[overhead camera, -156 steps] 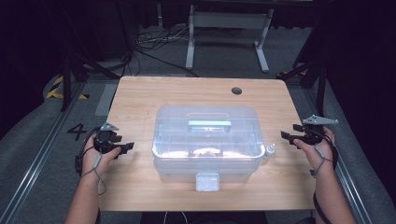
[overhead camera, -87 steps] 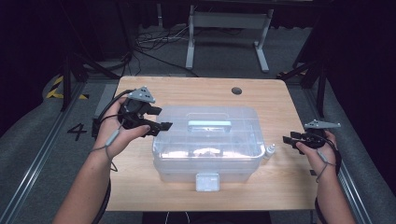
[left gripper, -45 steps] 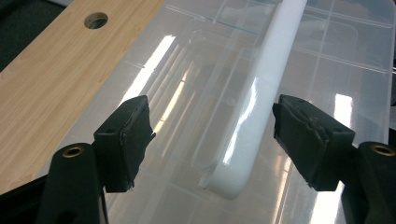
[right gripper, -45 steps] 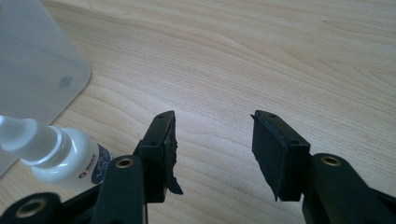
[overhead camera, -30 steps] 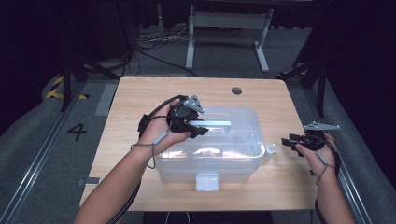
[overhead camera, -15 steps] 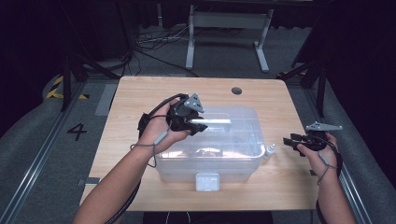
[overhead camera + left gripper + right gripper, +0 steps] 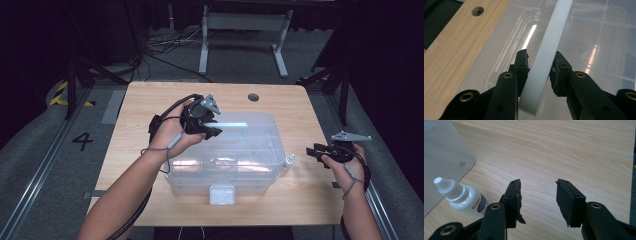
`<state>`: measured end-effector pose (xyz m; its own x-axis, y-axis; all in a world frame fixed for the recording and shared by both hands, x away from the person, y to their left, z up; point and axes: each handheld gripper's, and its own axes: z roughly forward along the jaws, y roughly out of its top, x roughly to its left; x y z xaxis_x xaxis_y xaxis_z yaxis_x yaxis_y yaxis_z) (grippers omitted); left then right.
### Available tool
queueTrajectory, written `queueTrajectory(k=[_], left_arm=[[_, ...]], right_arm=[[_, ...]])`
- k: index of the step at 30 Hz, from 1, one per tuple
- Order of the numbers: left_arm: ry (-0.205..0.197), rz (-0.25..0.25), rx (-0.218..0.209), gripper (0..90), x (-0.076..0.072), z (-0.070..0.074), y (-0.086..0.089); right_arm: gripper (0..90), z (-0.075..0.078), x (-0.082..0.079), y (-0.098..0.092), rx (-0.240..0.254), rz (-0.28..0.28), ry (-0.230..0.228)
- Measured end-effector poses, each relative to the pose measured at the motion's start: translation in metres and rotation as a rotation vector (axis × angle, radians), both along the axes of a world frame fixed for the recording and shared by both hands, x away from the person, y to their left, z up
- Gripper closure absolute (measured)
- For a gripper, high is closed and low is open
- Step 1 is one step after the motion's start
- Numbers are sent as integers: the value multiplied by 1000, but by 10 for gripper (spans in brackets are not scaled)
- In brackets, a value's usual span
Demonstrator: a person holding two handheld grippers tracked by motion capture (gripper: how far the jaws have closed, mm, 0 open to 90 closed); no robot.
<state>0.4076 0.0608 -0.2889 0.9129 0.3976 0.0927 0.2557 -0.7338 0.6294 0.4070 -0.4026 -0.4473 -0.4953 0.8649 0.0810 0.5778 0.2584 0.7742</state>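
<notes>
Bin (image 7: 250, 165) lid handle (image 7: 544, 67) clamped by left hand-held gripper (image 7: 539, 65); right (image 7: 537, 195) apart.

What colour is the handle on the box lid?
White; the handle shows best in the left gripper view.

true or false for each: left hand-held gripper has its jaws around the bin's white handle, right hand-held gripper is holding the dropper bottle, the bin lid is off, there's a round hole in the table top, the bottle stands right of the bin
1. The left hand-held gripper has its jaws around the white handle of the clear plastic storage bin. True.
2. The right hand-held gripper holds the dropper bottle. False: its jaws are open over bare wood, the bottle beside them.
3. The bin's lid is off. False: it sits on the bin.
4. The wooden table has a round hole. True.
5. The bottle stands at the bin's right side in the high view. True.
</notes>
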Motion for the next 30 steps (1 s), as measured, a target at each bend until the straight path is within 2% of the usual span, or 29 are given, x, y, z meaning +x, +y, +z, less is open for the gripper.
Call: queueTrajectory(k=[6, 8, 12, 18, 20, 21, 22, 24, 26, 30], left_arm=[[7, 10, 19, 701, 6, 7, -2], [26, 19, 26, 699, 9, 9, -2], [24, 27, 28, 696, 13, 12, -2], [38, 36, 27, 693, 18, 16, -2], [48, 37, 27, 693, 21, 17, -2], [48, 37, 27, 693, 21, 17, -2], [52, 36, 29, 693, 22, 18, -2], [62, 39, 31, 693, 24, 19, -3], [60, 38, 35, 693, 26, 20, -3], [62, 38, 42, 692, 29, 21, -3]], right_arm=[[558, 5, -4, 1, 1, 1, -14], [560, 7, -5, 1, 1, 4, -21], [570, 12, -8, 3, 0, 9, -33], [670, 20, -13, 6, -1, 25, -30], [748, 23, -16, 9, 17, 45, -20], [748, 23, -16, 9, 17, 45, -20], [811, 26, -19, 12, 39, 57, -7], [867, 30, -22, 14, 41, 76, -7], [893, 35, -25, 17, 27, 87, -15], [900, 43, -33, 22, 33, 128, -35]])
